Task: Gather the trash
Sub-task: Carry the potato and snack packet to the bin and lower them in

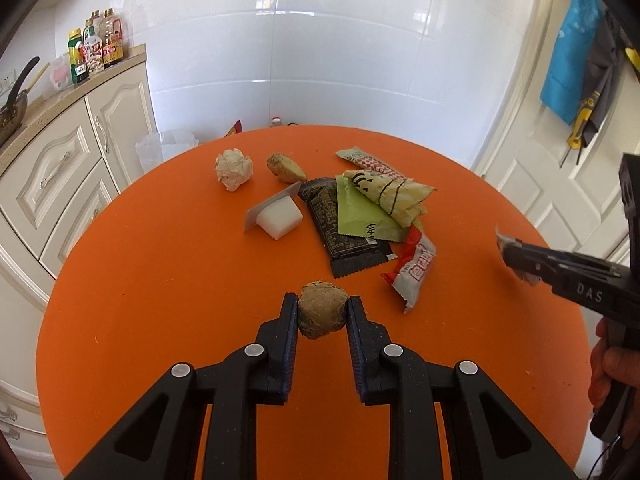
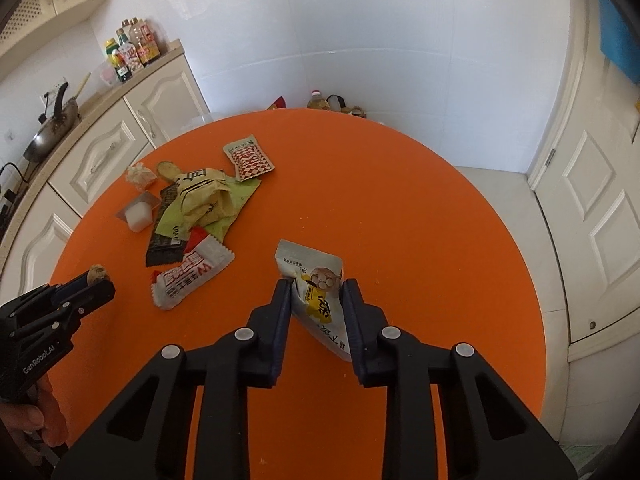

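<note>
Right claw [image 2: 316, 285] grips snack packet [image 2: 316, 280], printing readable here only

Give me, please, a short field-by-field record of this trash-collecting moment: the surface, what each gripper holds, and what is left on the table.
surface: round orange table
left gripper: shut on brown lump
right gripper: shut on white-and-yellow snack packet
wrapper pile: black wrapper, green wrapper, crumpled yellow bag, red-and-white wrapper, checkered packet
other items left: crumpled paper ball, second brown lump, white block
beside table: cream cabinets
</note>
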A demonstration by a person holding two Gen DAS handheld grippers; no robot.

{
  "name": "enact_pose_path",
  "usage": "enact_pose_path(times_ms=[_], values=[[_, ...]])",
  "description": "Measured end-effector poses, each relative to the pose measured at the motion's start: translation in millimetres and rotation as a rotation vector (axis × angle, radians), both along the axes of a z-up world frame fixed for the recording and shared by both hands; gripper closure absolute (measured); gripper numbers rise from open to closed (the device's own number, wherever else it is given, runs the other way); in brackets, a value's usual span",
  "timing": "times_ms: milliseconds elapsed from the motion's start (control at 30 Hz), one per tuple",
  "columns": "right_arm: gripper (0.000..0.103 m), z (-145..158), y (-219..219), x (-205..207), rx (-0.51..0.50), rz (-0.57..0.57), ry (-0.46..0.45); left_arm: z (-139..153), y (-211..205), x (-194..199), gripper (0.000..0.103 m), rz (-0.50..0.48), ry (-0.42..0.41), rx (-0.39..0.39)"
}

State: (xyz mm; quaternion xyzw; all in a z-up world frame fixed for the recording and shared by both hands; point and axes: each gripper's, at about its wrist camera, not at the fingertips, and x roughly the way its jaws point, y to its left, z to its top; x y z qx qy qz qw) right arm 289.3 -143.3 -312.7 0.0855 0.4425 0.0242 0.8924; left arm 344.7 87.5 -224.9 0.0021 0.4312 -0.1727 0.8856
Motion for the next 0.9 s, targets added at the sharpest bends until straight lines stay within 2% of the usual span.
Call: enact_pose_path(times_ms=[167,533,800,900], values=[[0.077,14.2,0.7,-30.7,0.019,-0.003,-0.032,10.7,-5.6,7.9,0.083,-0.020,-0.030,-0.005],[0.077,52.5,-6.3,-84.3,0.025,-0.024,-0.124,37.7,-18.9,-27.8,0.083,-0.112,-0.115,-0.040],[0.077,31.1,-14.2,-94.8,0.057,-0.031,-0.079,37.8,-9.3,-59.9,0.083,-0.145,-0.123,-0.034],[0.079,28.8,-16.4,-98.9,0.062,-0.037,-0.078,48.7,-6.9,-77.7,0.083,-0.155,-0.128,-0.028]])
